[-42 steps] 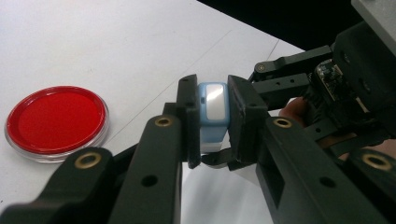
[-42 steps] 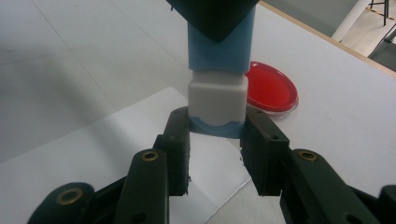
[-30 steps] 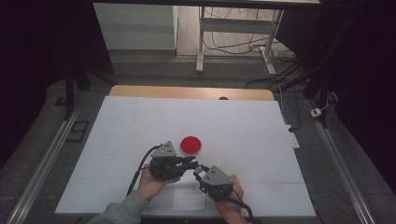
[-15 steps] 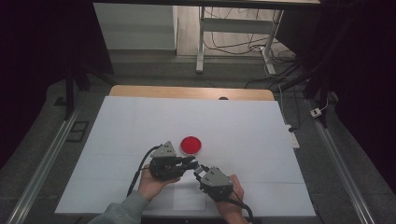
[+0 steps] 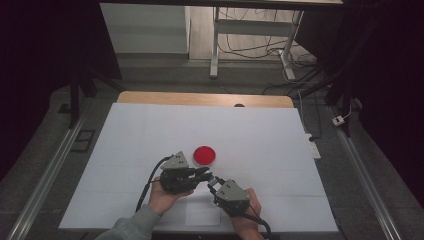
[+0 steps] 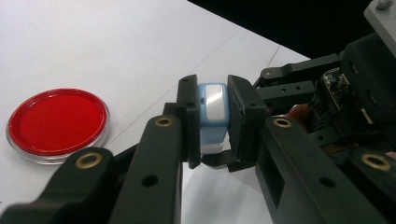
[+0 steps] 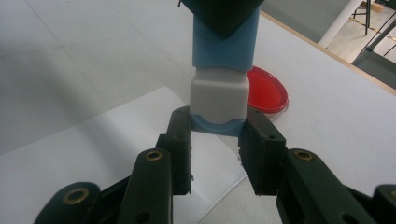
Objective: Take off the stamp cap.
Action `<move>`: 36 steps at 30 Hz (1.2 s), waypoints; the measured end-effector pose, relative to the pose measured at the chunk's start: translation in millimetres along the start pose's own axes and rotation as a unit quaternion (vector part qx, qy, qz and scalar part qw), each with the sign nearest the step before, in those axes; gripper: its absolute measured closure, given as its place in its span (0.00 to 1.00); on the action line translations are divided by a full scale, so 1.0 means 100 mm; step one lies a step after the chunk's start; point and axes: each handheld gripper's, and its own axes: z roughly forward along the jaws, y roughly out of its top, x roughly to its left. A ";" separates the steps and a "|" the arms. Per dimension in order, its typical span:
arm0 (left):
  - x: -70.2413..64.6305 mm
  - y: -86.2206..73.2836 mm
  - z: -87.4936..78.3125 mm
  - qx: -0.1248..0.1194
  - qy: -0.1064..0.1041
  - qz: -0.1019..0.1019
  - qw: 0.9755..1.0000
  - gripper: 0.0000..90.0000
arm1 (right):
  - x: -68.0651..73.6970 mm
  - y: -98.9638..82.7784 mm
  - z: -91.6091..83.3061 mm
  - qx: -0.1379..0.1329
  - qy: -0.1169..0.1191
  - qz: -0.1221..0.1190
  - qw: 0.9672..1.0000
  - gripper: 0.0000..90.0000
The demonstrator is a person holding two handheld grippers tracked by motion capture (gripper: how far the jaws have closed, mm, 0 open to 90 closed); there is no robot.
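Your left gripper [image 6: 212, 121] is clamped square on the pale-blue body of a small blue-and-white capped block [image 6: 213, 116], jaws pressed flat on both its sides. In the high view that gripper [image 5: 202, 174] sits just on your side of the red petri dish [image 5: 204, 155], and the block hangs off the table between your two hands.

Your right gripper [image 7: 215, 140] has its tips up against the blue base under the white cap [image 7: 219, 99]. The jaws look to be touching it on both sides, though how hard they bite I can't tell. From above, your right gripper [image 5: 214, 184] meets the left nose to nose, just beside the dish.

Here's what matters: the block's long axis runs straight from the right jaws toward the left ones, the white end nearest your right hand. So any pull looks best made along that line, away from the left gripper, not sideways. The dish lies just beyond the block on the white table [image 5: 150, 130], apart from it.
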 end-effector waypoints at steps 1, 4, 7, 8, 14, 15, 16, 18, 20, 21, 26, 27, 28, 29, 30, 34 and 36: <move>0.00 0.00 0.00 0.001 0.000 0.000 1.000 0.84 | 0.00 0.00 0.00 0.000 0.001 0.000 1.000 0.72; 0.00 0.00 0.00 0.005 -0.001 0.000 1.000 0.84 | -0.01 0.00 0.01 0.005 0.005 -0.007 1.000 0.72; 0.01 0.00 0.00 0.003 -0.003 -0.002 1.000 0.84 | -0.02 0.00 0.01 0.007 0.009 -0.017 1.000 0.72; 0.01 0.00 0.00 0.002 -0.003 -0.003 1.000 0.84 | -0.02 0.01 0.01 0.005 0.010 -0.018 1.000 0.72; 0.01 0.00 -0.01 0.000 -0.004 -0.004 1.000 0.84 | -0.03 0.00 0.00 0.003 0.010 -0.013 1.000 0.72; 0.01 0.00 -0.01 0.000 -0.004 -0.005 1.000 0.85 | -0.03 0.00 0.00 0.002 0.010 -0.011 1.000 0.72; 0.01 0.00 -0.01 -0.001 -0.005 -0.006 1.000 0.84 | -0.03 0.00 0.00 -0.001 0.010 -0.008 1.000 0.72; 0.01 0.00 -0.01 -0.002 -0.005 -0.007 1.000 0.84 | -0.03 0.00 -0.01 -0.001 0.009 -0.006 1.000 0.72; 0.01 0.00 -0.01 -0.003 -0.006 -0.008 1.000 0.85 | -0.02 0.00 -0.01 -0.002 0.008 -0.001 1.000 0.72; 0.01 0.00 -0.01 -0.003 -0.006 -0.008 1.000 0.84 | -0.02 0.00 -0.01 -0.003 0.008 0.001 1.000 0.72; 0.01 0.00 -0.01 -0.003 -0.006 -0.007 1.000 0.84 | -0.01 0.00 -0.02 -0.002 0.005 0.000 1.000 0.72; 0.01 0.00 -0.01 -0.002 -0.006 -0.007 1.000 0.85 | -0.01 0.00 -0.02 -0.002 0.005 -0.003 1.000 0.72; 0.01 0.00 -0.01 -0.001 -0.007 -0.007 1.000 0.84 | -0.01 0.00 -0.01 -0.002 0.005 -0.006 1.000 0.72; 0.01 0.00 -0.01 -0.001 -0.007 -0.007 1.000 0.84 | -0.01 0.00 -0.02 0.002 0.005 -0.010 1.000 0.72; 0.01 0.00 -0.01 -0.002 -0.007 -0.007 1.000 0.85 | -0.02 0.00 -0.02 0.002 0.005 -0.014 1.000 0.72; 0.02 0.00 -0.01 -0.003 -0.008 -0.009 1.000 0.85 | -0.03 0.01 -0.02 0.001 0.006 -0.025 1.000 0.72; 0.02 0.00 -0.01 -0.004 -0.008 -0.010 1.000 0.84 | -0.03 0.01 -0.02 0.000 0.007 -0.020 1.000 0.72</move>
